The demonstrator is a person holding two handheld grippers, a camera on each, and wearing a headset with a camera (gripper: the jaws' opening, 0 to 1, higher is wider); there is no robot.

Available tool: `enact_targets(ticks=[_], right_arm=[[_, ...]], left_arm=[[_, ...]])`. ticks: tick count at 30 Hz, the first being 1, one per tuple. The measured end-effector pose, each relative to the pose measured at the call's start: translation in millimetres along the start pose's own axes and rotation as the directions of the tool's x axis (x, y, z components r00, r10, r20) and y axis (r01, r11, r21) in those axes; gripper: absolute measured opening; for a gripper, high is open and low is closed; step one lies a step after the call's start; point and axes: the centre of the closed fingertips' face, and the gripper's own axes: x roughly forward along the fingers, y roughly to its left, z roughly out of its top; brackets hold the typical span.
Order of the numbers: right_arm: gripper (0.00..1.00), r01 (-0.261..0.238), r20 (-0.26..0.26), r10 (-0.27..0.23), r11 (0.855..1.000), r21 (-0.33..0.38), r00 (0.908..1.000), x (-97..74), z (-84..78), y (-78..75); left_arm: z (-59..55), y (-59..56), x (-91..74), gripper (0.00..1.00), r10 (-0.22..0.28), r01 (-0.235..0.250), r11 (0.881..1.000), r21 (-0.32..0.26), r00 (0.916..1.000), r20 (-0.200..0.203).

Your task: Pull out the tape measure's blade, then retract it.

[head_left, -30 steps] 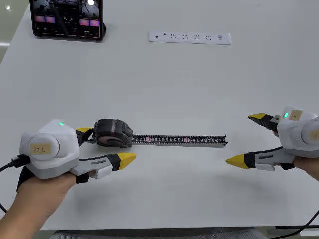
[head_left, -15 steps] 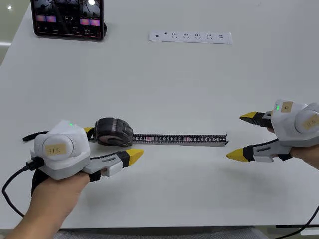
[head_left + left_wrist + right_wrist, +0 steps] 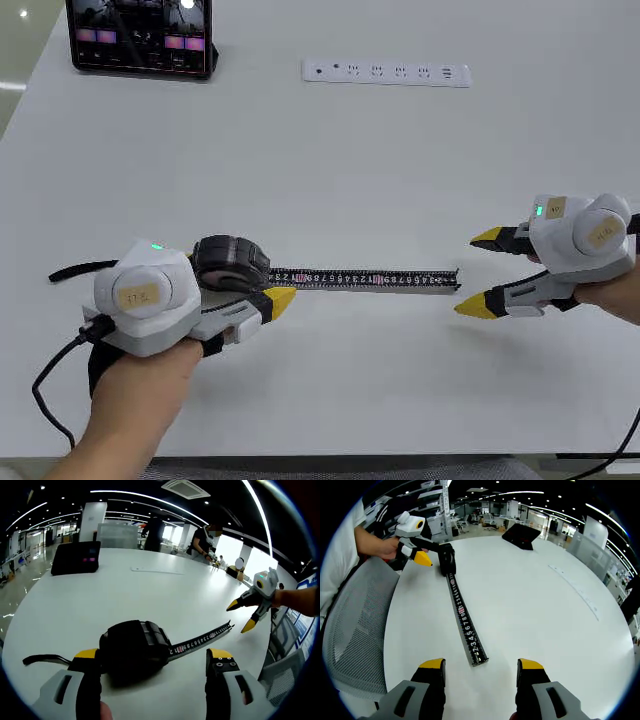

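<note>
A black tape measure case lies on the white table with its blade pulled out to the right, flat and numbered. My left gripper is open and straddles the case. In the left gripper view the case sits between the jaws, close to the left finger. My right gripper is open just right of the blade's end hook. In the right gripper view the blade tip lies between the two yellow fingertips, with nothing gripped.
A white power strip and a dark tablet stand at the table's far side. The case's black strap trails left. A grey mesh chair sits at the table's near edge. People stand far off in the left gripper view.
My left gripper has slid right so its jaws now flank the case. My right gripper has moved left and closer to the blade's end. The blade's length looks unchanged.
</note>
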Motion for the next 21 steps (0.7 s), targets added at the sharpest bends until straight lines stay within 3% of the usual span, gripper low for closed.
enact_targets(ticks=[12,14,18,21], right_arm=[[0.44,-0.031,-0.032,0.03,0.999,-0.036,0.999,7.7,-0.1,-0.5],[0.43,-0.034,-0.034,0.032,0.999,-0.042,0.9989,8.8,0.4,-1.3],[0.42,-0.034,-0.038,0.032,0.998,-0.047,0.9988,10.7,1.2,-2.9],[0.42,-0.034,-0.038,0.032,0.998,-0.048,0.9987,11.1,1.6,-3.8]], left_arm=[[0.1,8.2,5.9,0.78,0.088,-0.087,0.996,-0.026,0.9961,0.008],[2.9,14.2,6.6,0.75,0.127,-0.125,0.988,-0.094,0.9917,0.018],[0.8,16.8,10.0,0.72,0.145,-0.145,0.988,-0.058,0.9894,0.006],[1.7,20.5,9.2,0.69,0.158,-0.156,0.985,-0.079,0.9874,0.012]])
